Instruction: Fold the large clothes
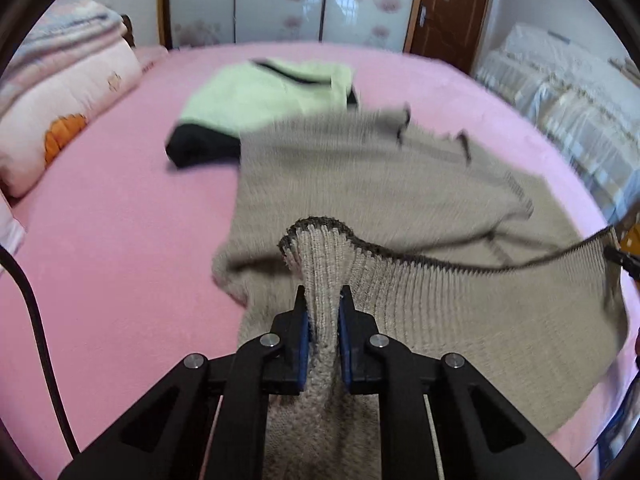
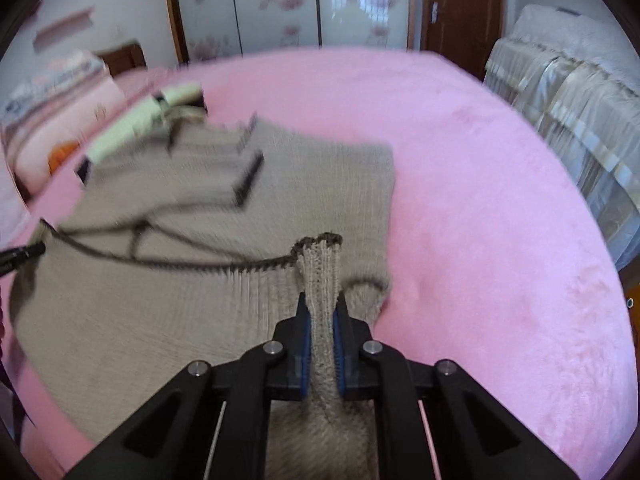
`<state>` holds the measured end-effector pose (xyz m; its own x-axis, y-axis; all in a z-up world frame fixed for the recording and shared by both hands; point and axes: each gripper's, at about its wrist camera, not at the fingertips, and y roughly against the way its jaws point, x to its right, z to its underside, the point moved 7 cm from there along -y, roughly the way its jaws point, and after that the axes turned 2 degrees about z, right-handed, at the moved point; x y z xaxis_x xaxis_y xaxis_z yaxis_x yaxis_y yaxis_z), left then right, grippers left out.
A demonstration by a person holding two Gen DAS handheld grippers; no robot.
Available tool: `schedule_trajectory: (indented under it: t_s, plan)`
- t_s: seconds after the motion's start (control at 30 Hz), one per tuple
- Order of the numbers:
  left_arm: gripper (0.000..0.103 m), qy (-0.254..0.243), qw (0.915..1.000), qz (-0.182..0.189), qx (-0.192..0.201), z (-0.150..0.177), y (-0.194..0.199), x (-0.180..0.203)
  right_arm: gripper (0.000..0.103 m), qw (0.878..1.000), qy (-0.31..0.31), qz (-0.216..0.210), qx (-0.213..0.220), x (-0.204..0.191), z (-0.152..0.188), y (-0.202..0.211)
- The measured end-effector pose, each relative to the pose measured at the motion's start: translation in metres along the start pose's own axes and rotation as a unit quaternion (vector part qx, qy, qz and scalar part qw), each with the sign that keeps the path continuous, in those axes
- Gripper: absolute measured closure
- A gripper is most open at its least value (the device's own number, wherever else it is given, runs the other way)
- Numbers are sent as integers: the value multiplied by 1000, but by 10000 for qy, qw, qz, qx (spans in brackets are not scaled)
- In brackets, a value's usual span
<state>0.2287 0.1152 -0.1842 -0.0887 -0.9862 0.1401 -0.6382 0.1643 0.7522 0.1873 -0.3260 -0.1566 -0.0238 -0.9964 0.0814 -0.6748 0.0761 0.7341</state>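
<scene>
A beige knitted sweater (image 1: pixel 360 176) with a dark-edged ribbed hem lies spread on the pink bed (image 1: pixel 112 216). My left gripper (image 1: pixel 323 300) is shut on a bunched piece of the hem's left corner, which stands up between the blue pads. In the right wrist view my right gripper (image 2: pixel 322 304) is shut on the hem's right corner of the same sweater (image 2: pixel 312 188). The hem hangs taut between the two grips. Each view shows the other gripper's black tip at its edge, the right gripper (image 1: pixel 624 260) and the left gripper (image 2: pixel 24 254).
A folded light-green and black garment (image 1: pixel 264 100) lies beyond the sweater. Folded pink quilts (image 1: pixel 60 92) are stacked at the bed's left end. A covered sofa (image 2: pixel 568 120) stands to the right. Wardrobe doors (image 1: pixel 280 0) and a brown door (image 1: pixel 452 8) are behind.
</scene>
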Motion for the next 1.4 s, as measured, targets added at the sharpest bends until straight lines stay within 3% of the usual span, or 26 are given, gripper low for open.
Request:
schedule_trajectory:
  t_s: [0.13, 0.23, 0.4, 0.5, 0.57, 0.63, 0.73, 1.0, 1.2, 1.27, 1.33, 1.4]
  plan:
    - [93, -45, 9992, -202, 351, -46, 22, 0, 94, 9977, -177, 167, 627, 3, -52, 30]
    - [92, 35, 9980, -382, 507, -87, 15, -7, 94, 9948, -304, 318, 920, 9, -94, 24]
    - [92, 91, 9948, -752, 674, -163, -42, -5, 94, 9929, -531, 654, 843, 17, -150, -37]
    - [92, 33, 9923, -1024, 689, -187, -84, 2, 94, 9914, -609, 978, 617, 26, -167, -90]
    - [92, -12, 9919, -1202, 417, -189, -125, 5, 94, 9907, -709, 1131, 254, 33, -165, -131]
    - [92, -57, 9898, -1416, 171, -184, -159, 4, 94, 9872, -958, 1220, -368, 45, -147, -177]
    - [88, -234, 9846, -1727, 111, -172, -193, 2, 94, 9829, -1098, 1296, -709, 57, -125, -214]
    - [82, -88, 9857, -1619, 457, -158, -201, -4, 87, 9839, -1258, 1122, -594, 64, -122, -227]
    - [79, 240, 9889, -1409, 395, -161, -177, -15, 82, 9829, -1423, 1043, -524, 67, -133, -198]
    - [73, 390, 9863, -1505, 556, -167, -157, -13, 78, 9853, -1345, 1010, -299, 58, -139, -181]
    - [50, 367, 9899, -1128, 780, -170, -138, 5, 71, 9901, -1160, 786, -63, 35, -146, -163]
    - [44, 230, 9915, -918, 892, -172, -129, 25, 69, 9946, -907, 495, -31, 5, -153, -158]
